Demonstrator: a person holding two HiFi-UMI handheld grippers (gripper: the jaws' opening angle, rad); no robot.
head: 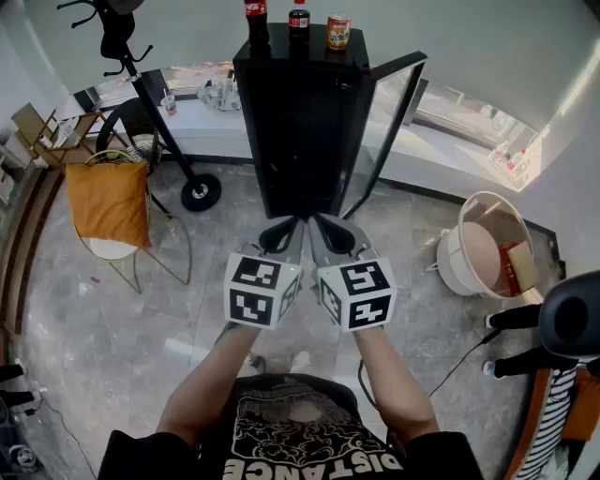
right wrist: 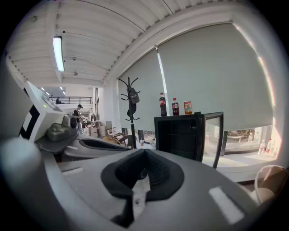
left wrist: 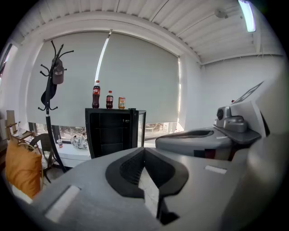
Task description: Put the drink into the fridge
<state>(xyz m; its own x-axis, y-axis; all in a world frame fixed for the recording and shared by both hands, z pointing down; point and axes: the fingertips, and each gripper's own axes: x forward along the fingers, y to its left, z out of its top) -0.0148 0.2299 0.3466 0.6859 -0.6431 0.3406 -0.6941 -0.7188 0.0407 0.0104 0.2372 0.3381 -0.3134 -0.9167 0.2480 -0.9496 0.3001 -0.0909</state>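
The fridge [head: 302, 131] is black; the cola bottles [head: 256, 21] are dark with red labels, the can [head: 338, 32] orange. The left claw [head: 292, 225] and right claw [head: 319, 225] are grey, their cubes [head: 261, 291] white with black squares, and the cushion [head: 106, 202] is orange

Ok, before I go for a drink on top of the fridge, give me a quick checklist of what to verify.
1. The door of the fridge is open: ok, it stands swung out.
2. Drinks upright on the fridge top: ok, the tall bottle, short bottle and can all stand.
3. Nothing held: ok, the left claw and right claw are empty.
4. Open for a grasp: not ok, both are shut.
5. Close to the drinks: not ok, both are well short of the fridge.
6. Free room inside: cannot tell, too dark.
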